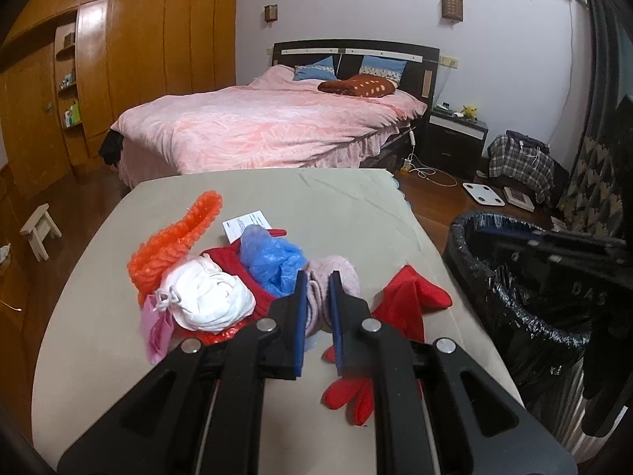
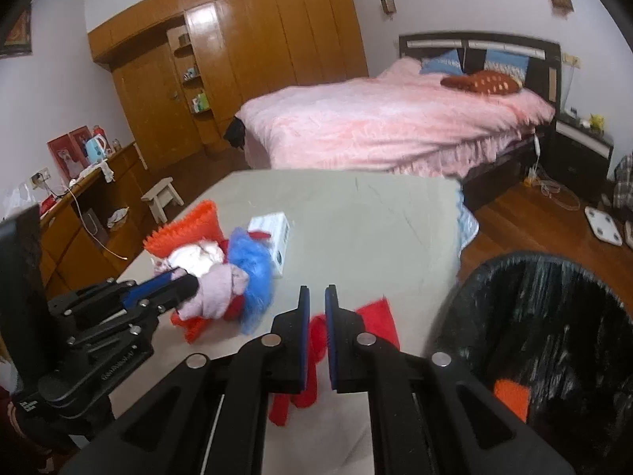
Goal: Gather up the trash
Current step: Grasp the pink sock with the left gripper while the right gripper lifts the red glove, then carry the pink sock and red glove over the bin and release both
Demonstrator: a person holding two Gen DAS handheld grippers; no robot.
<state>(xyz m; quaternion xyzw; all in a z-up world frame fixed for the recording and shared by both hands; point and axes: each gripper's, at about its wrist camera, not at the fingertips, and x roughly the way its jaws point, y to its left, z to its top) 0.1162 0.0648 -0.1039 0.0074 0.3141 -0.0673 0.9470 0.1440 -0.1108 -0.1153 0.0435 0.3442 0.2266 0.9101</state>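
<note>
A heap of items lies on the beige table: an orange foam net, a white crumpled bag, a blue plastic bag, a pink cloth and a white box. My left gripper is shut on the pink cloth; it also shows in the right wrist view. Red gloves lie to the right. My right gripper hangs above a red glove with its jaws nearly together and nothing between them. A black-lined trash bin stands at the table's right, with an orange piece inside.
A pink bed stands beyond the table, with a dark nightstand beside it. A wooden wardrobe lines the left wall. A small stool and a white scale sit on the wood floor. A low cabinet stands left.
</note>
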